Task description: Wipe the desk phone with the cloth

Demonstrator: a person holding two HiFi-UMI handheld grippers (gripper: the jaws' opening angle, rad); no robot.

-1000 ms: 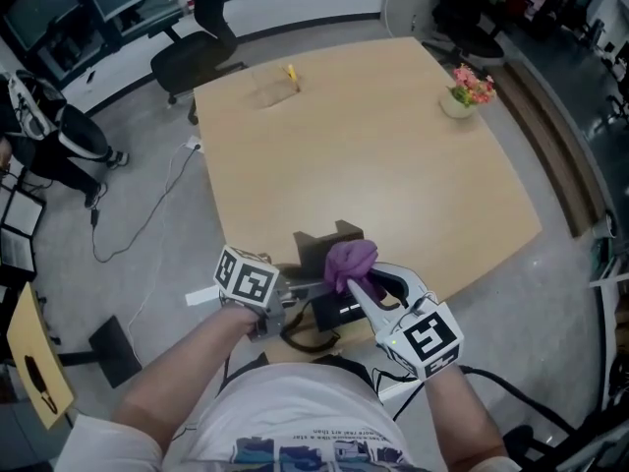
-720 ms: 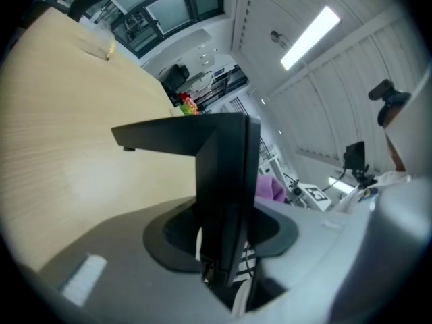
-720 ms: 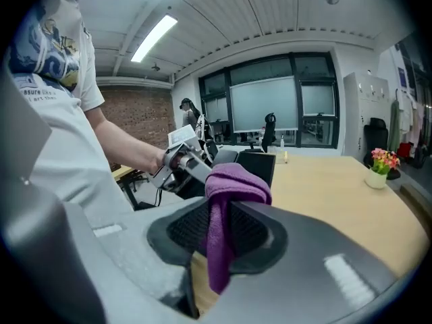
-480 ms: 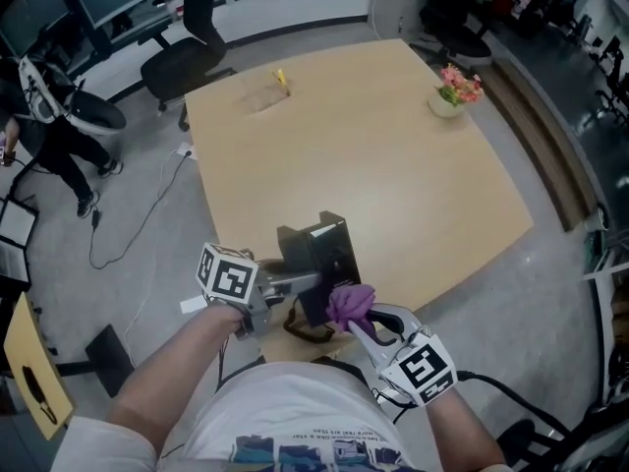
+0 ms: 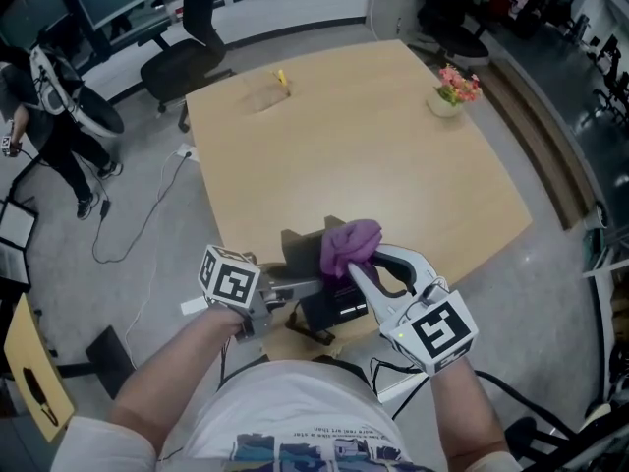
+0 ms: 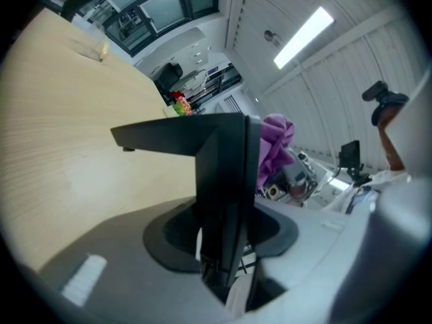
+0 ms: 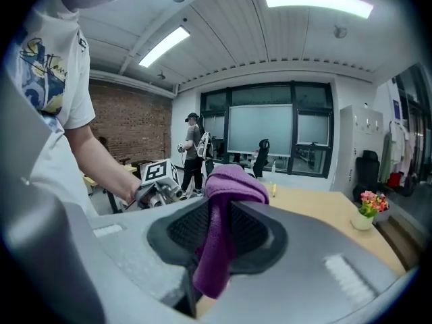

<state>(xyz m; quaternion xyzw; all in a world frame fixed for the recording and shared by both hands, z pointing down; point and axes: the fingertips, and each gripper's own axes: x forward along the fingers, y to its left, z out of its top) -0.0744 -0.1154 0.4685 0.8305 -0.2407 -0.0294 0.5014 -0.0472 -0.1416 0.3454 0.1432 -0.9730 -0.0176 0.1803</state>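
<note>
The person is standing at the near edge of the pale wooden table (image 5: 393,165), working a gripper in each hand. The left gripper (image 5: 303,285) is clamping its jaws on the black desk phone (image 5: 334,308); the left gripper view is showing the phone's dark panel standing upright between them, pinched from both sides. The phone is sitting right at the table's near edge, just in front of the person's body.

The right gripper (image 5: 356,268) is holding its jaws closed on the purple cloth (image 5: 349,246), which is bunching up above them and hanging down between them in the right gripper view. That bunch is resting against the phone's upper right part, on the far side from the left gripper; whether it is pressing hard I cannot tell.

Farther off, a small pot of pink flowers (image 5: 452,91) is standing near the table's far right corner, well apart from the phone, and something small and yellow (image 5: 280,77) is lying near the far left corner. A black office chair (image 5: 187,62) is sitting beyond the table, and another person (image 5: 59,116) is standing on the grey floor to the left, near a loose cable (image 5: 147,214)
</note>
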